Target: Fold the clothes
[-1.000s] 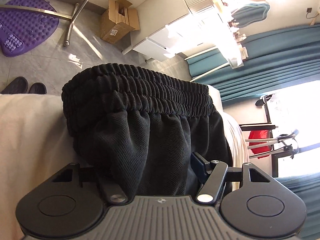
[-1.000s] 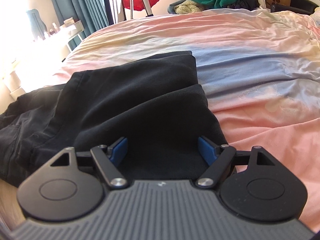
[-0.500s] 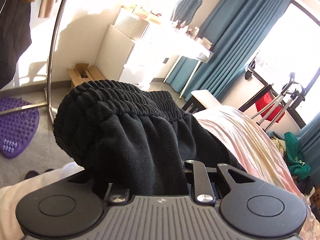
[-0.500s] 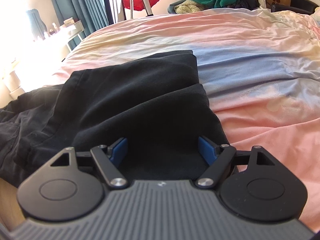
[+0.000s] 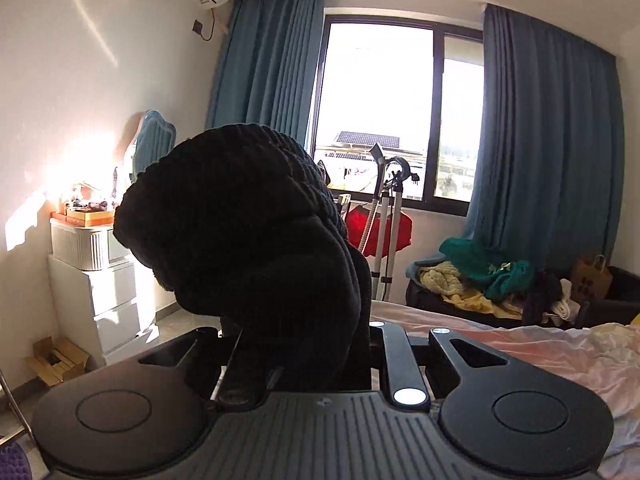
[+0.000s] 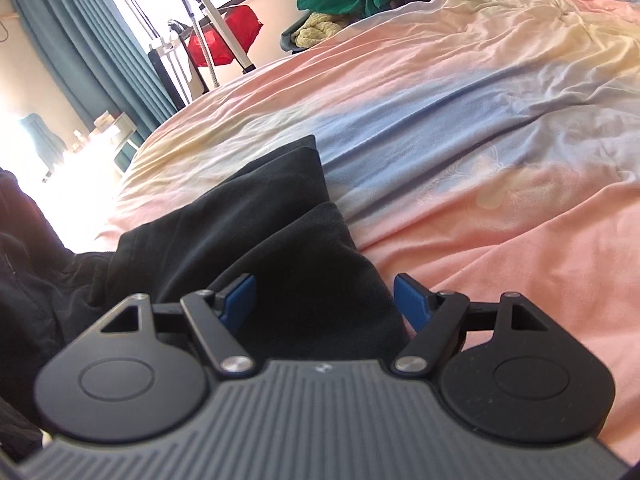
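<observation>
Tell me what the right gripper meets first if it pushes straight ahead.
The right gripper is open over the black trousers, so it would likely slide along them, then reach the pink bedsheet. Depth is unclear.

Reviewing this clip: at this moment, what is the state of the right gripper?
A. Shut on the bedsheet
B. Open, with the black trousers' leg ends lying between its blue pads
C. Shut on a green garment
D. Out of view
B: in the right wrist view the right gripper has its blue pads spread wide apart, with the black trousers lying on the bedsheet between them, ungripped.
</observation>
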Motion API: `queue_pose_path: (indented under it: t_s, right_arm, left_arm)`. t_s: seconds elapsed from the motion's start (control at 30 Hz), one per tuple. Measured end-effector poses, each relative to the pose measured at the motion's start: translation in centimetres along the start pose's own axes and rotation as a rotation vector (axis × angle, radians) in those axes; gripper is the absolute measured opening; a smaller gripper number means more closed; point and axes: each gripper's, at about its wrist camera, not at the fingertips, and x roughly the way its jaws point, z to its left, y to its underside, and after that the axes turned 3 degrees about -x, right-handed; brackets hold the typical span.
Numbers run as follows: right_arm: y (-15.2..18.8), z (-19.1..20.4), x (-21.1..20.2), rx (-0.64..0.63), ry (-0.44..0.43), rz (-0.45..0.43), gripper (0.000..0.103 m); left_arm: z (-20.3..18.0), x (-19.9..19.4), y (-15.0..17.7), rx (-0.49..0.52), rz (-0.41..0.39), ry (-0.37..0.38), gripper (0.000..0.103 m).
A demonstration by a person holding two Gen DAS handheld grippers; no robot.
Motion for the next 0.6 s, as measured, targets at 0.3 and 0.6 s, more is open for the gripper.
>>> queue_pose_path:
  t_s: [0.3, 0.6]
  right_arm:
    - [-1.6, -4.6, -1.6, 0.214, 0.02, -0.082, 0.078]
    - [-2.5, -8.9, -1.7, 0.385, -0.036, -0.135, 0.08]
  left_arm:
    - [-18.7, 0.8, 7.9, 0.137, -0.089, 0.147, 0.019]
    - [-28.6, 4.1, 20.1, 0.442, 0.104, 0.286, 0.022]
